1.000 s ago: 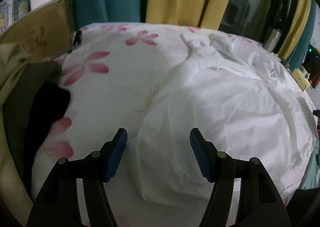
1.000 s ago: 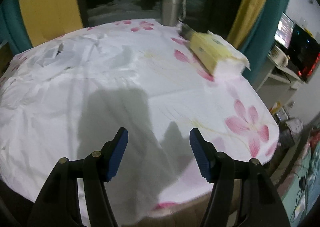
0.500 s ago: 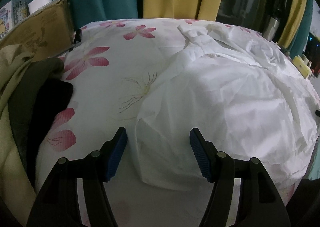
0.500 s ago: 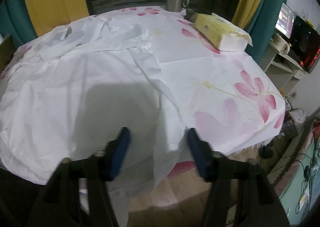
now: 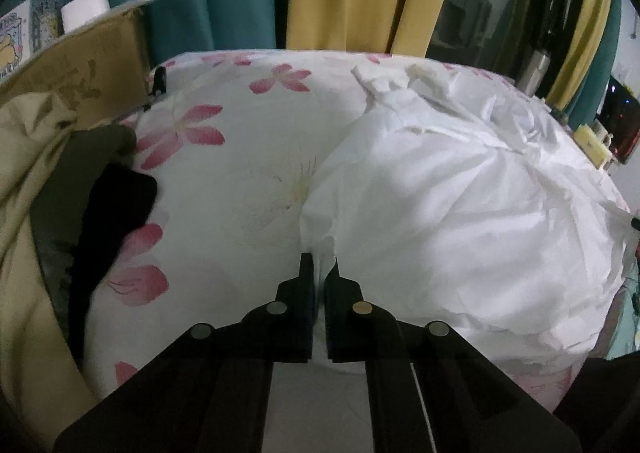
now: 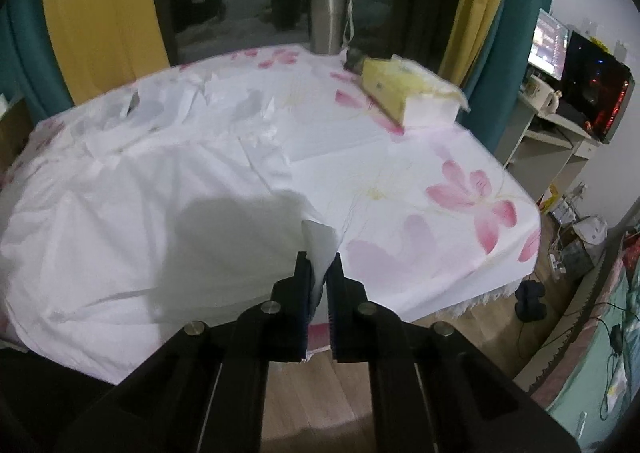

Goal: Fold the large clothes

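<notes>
Jaws of both grippers were nearly closed, each pinching a near edge of the large white crumpled garment (image 5: 460,213) (image 6: 152,221).

The left gripper (image 5: 319,259) held a bunched fold at the garment's left near corner, fabric showing in the thin gap between its black fingers with blue pads; the right gripper (image 6: 319,259) held a fold at the right near corner in the same way. The garment lay spread and wrinkled across the desk under a white cloth printed with pink flowers (image 6: 460,193). At the desk's far end stood a steel tumbler (image 6: 328,19) and near it lay a yellow tissue pack (image 6: 408,93). A brown cardboard box (image 5: 76,77) and a heap of olive and black clothes (image 5: 100,189) sat to the left.
</notes>
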